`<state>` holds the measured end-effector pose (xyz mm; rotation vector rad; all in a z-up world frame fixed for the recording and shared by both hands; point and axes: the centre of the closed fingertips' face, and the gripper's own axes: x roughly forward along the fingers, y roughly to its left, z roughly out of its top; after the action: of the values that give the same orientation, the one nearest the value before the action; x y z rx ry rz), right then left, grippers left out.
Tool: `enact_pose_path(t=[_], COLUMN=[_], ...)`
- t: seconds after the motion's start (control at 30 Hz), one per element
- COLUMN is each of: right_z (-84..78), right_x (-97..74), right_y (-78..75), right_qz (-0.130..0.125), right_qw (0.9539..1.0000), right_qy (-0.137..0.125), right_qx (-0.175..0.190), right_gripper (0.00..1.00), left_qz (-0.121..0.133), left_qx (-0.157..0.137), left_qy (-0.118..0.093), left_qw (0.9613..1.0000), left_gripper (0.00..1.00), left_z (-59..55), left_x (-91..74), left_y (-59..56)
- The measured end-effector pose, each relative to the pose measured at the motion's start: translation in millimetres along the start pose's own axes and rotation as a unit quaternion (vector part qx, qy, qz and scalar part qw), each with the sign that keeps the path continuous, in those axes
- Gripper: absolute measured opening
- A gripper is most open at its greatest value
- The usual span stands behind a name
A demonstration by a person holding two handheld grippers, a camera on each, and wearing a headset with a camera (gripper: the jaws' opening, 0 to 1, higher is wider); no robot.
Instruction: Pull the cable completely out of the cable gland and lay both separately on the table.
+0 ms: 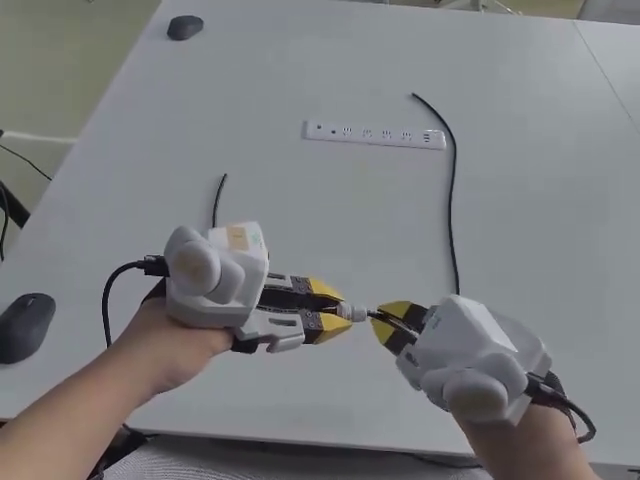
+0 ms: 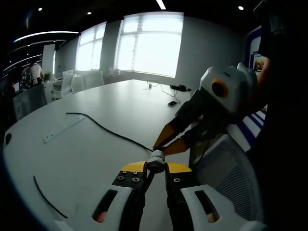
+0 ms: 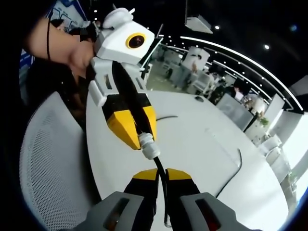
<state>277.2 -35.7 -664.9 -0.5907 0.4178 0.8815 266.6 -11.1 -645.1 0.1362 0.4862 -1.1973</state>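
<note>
A small white cable gland hangs above the table's near edge, and my left gripper is shut on it. In the left gripper view the gland sits between the yellow jaw tips of my left gripper. A black cable runs from the gland across the table toward the far side. My right gripper is shut on the cable just right of the gland. The right gripper view has my right gripper pinching the cable, which still enters the gland.
A white power strip lies mid-table, with a short loose black cable piece to its left. One mouse sits at the far edge and another mouse at the near left. A white mesh chair stands below the grippers.
</note>
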Motion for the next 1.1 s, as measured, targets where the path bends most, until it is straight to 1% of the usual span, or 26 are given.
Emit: enact_pose_path(t=[0.03,0.1,0.17,0.3,0.37,0.4,0.47,0.53,0.57,0.6,0.63,0.7,0.77,0.8,0.87,0.97,1.0,1.03,1.07,1.1], right_z=[-1.5,-7.9,-11.4,-23.0,-29.4,-33.3,-38.3,-44.4,-48.7,-51.5,-55.9,-64.0,-68.7,-70.8,-77.5,-86.7,-89.0,-88.8,-90.3,-90.7], right_x=[0.4,1.5,2.0,3.7,4.1,4.3,4.5,5.0,5.2,5.7,6.4,6.9,6.4,5.9,6.1,7.5,7.9,8.7,9.1,9.5], right_y=[-0.2,-2.3,-4.0,-8.5,-11.5,-12.9,-16.1,-17.7,-17.6,-17.9,-19.1,-20.4,-22.2,-24.3,-25.7,-25.0,-23.5,-21.4,-20.6,-19.2], right_qz=[0.001,-0.001,-0.003,-0.009,-0.013,-0.014,-0.019,-0.023,-0.024,-0.024,-0.027,-0.033,-0.041,-0.047,-0.053,-0.056,-0.057,-0.055,-0.055,-0.056], right_qw=[1.0,0.9993,0.9987,0.9971,0.9958,0.9944,0.9931,0.9897,0.986,0.9834,0.9796,0.9741,0.9666,0.9639,0.9556,0.9506,0.9452,0.9416,0.9424,0.9418], right_qy=[0.0,0.004,0.003,0.011,0.016,0.019,0.023,0.025,0.028,0.029,0.029,0.034,0.035,0.033,0.033,0.04,0.041,0.038,0.039,0.04], right_qx=[0.006,0.036,0.05,0.075,0.09,0.103,0.113,0.139,0.163,0.177,0.197,0.221,0.25,0.26,0.288,0.303,0.319,0.33,0.327,0.329], right_gripper=[0.0,0.0,0.0,0.0,0.0,0.0,0.0,0.0,0.0,0.0,0.0,0.0,0.0,0.0,0.0,0.0,0.0,0.01,0.01,0.01], left_qz=[0.0,0.0,0.0,0.0,0.0,-0.001,0.0,0.0,0.001,0.001,0.002,0.002,0.004,0.005,0.007,0.009,0.009,0.009,0.009,0.009], left_qx=[0.001,0.0,0.0,0.0,0.0,-0.001,-0.006,-0.007,-0.007,-0.006,-0.006,-0.008,-0.01,-0.011,-0.012,-0.011,-0.011,-0.011,-0.009,-0.007], left_qy=[0.001,0.002,0.001,0.001,0.001,0.0,-0.003,-0.006,-0.007,-0.008,-0.008,-0.013,-0.019,-0.02,-0.022,-0.023,-0.023,-0.022,-0.02,-0.017], left_qw=[1.0,1.0,1.0,1.0,1.0,1.0,1.0,1.0,0.9999,0.9999,0.9999,0.9999,0.9998,0.9997,0.9997,0.9996,0.9996,0.9997,0.9997,0.9998], left_gripper=[0.15,0.15,0.15,0.15,0.15,0.15,0.15,0.15,0.15,0.15,0.15,0.15,0.15,0.15,0.15,0.15,0.15,0.15,0.15,0.15], left_z=[-0.4,-0.7,0.1,-0.1,-0.3,-0.3,0.3,1.0,1.3,1.6,1.8,3.6,6.0,6.1,6.6,7.4,7.2,6.7,6.2,5.3], left_x=[0.0,-0.5,-1.4,-2.2,-2.6,-2.9,-3.2,-3.5,-3.6,-3.6,-3.7,-4.3,-5.4,-5.5,-5.7,-5.7,-5.5,-5.1,-4.6,-4.1], left_y=[-0.1,-0.2,-0.3,-0.4,-0.6,-0.8,-1.0,-1.3,-1.3,-1.7,-2.0,-1.9,-1.0,-0.2,0.3,0.5,0.7,0.4,0.1,-0.4])
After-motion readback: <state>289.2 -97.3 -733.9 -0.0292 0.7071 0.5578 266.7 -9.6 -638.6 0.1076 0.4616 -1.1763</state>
